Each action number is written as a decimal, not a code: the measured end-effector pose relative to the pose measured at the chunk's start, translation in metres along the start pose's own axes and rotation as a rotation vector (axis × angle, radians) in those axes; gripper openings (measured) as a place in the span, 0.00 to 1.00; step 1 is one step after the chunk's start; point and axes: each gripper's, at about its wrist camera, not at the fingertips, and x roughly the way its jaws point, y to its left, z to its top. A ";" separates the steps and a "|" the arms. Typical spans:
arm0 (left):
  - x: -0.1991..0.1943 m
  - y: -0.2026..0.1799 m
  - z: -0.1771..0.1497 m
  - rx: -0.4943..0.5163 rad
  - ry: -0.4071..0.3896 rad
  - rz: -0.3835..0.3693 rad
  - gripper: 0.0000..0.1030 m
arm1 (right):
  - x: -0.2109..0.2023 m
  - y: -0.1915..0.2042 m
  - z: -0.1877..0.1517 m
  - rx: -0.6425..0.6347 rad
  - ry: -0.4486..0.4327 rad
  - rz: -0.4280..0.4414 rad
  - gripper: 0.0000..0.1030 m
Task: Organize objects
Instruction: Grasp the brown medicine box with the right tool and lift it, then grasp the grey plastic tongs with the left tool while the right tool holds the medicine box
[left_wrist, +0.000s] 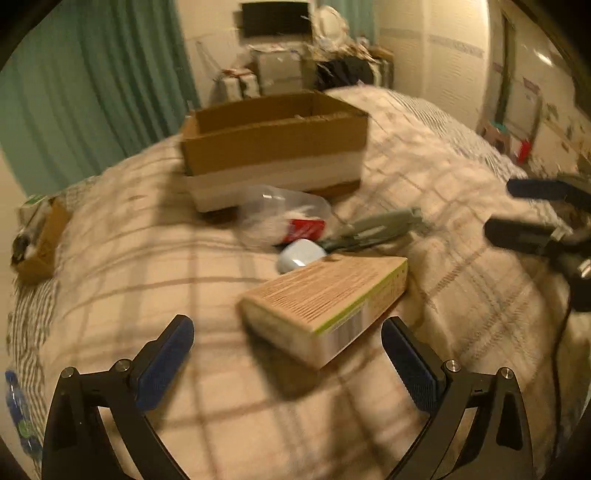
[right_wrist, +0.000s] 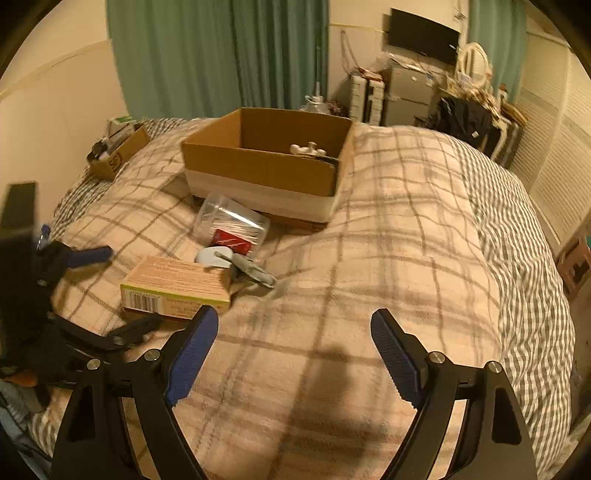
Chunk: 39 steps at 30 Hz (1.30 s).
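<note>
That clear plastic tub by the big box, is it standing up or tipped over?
Tipped over: the clear tub lies on its side on the blanket, cotton swabs running lengthwise inside.

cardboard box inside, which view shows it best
The right wrist view: it looks down into the open cardboard box, showing a pale object inside. The left wrist view is blurred, showing only its outer wall and rim.

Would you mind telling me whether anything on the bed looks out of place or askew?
The clear cotton swab container lies tipped on its side against the cardboard box. The tan carton, white case and grey tool lie loose outside it.
</note>
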 end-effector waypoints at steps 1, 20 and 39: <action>-0.003 0.005 -0.002 -0.021 0.001 0.010 1.00 | 0.001 0.006 0.000 -0.023 -0.005 0.003 0.82; -0.012 0.094 -0.023 -0.304 0.012 0.111 1.00 | 0.088 0.130 -0.001 -0.476 0.121 0.064 0.82; 0.001 0.028 0.031 -0.244 -0.021 0.024 1.00 | -0.038 0.005 0.058 -0.041 -0.205 0.034 0.28</action>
